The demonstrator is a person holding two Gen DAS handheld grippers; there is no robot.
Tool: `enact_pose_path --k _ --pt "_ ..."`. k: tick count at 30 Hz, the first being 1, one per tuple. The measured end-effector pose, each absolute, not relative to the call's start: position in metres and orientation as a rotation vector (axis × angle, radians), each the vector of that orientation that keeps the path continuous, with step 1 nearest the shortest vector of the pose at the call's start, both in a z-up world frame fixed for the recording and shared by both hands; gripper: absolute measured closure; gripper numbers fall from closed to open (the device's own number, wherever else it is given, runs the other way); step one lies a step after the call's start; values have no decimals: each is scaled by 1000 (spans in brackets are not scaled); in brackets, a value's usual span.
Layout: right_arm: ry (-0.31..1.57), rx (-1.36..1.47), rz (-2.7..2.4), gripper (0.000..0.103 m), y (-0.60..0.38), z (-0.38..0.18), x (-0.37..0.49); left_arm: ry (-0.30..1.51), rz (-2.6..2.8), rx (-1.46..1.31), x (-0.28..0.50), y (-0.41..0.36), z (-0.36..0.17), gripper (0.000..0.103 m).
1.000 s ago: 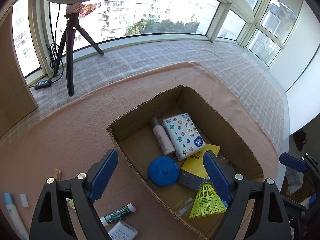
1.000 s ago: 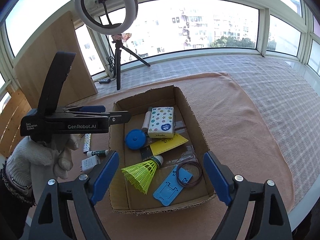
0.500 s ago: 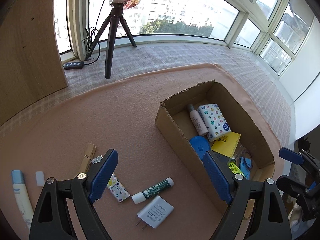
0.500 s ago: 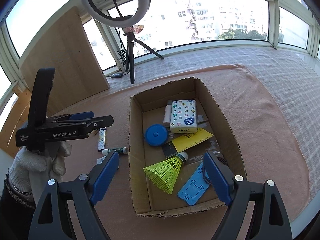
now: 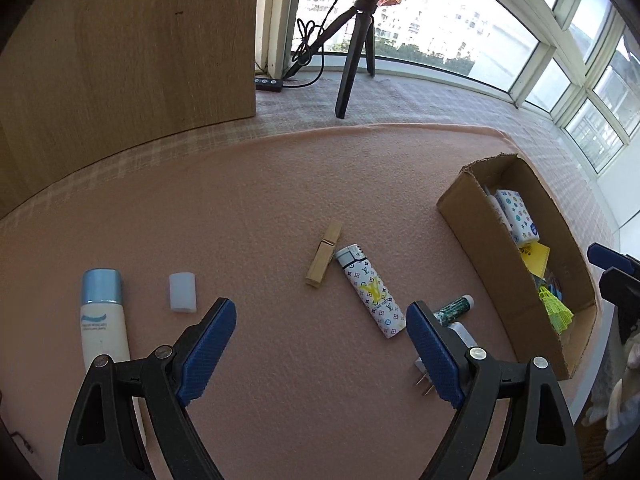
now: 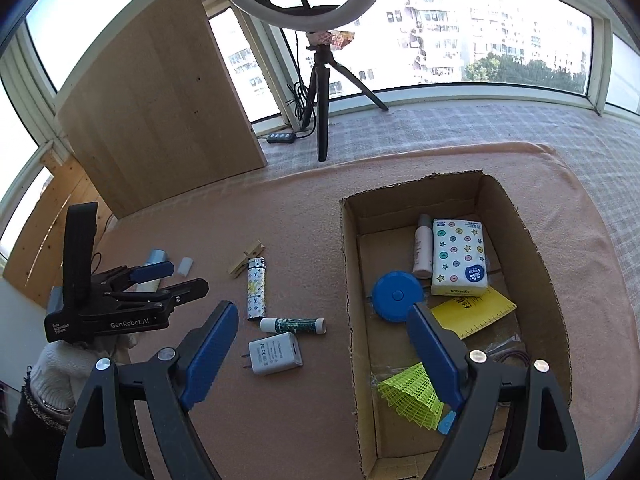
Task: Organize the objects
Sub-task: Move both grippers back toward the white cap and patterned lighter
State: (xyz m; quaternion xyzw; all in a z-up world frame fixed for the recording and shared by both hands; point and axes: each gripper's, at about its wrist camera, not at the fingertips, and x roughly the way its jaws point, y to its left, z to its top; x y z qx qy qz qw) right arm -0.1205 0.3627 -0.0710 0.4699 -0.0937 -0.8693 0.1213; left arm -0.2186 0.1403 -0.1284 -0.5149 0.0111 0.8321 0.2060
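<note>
A cardboard box (image 6: 516,216) (image 5: 480,232) holds a tissue pack (image 6: 460,256), a blue round case (image 6: 396,296), a yellow card, a small bottle and a yellow shuttlecock (image 6: 412,396). Left of it on the pink mat lie a patterned lighter (image 5: 370,290) (image 6: 256,290), a clothespin (image 5: 325,254), a green tube (image 6: 292,325), a white charger (image 6: 274,353), a white cap (image 5: 182,293) and a blue-capped bottle (image 5: 103,320). My left gripper (image 5: 320,348) is open and empty above the mat near the lighter. My right gripper (image 6: 322,348) is open and empty above the box's left wall.
A ring light on a black tripod (image 6: 322,92) stands at the back by the window, with a cable switch (image 6: 282,138) on the checked cloth. A wooden board (image 6: 160,120) leans at the back left.
My left gripper has swung left from above the box to above the loose items on the mat. My right gripper has shifted left, so the box sits further right in its view.
</note>
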Motion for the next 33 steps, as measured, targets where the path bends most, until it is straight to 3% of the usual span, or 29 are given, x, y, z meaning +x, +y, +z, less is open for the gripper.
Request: enact_pose_path --k 15,30,33 --pt "-318 1503 -2308 20 290 -106 -178 6 2365 -1466 -220 77 -140 14" --pt "-308 1685 -2230 49 265 -153 -214 1 2357 -1506 -247 81 -153 23" --pt "-278 1711 -2218 51 261 -159 -220 14 2345 -1525 -251 84 -158 28"
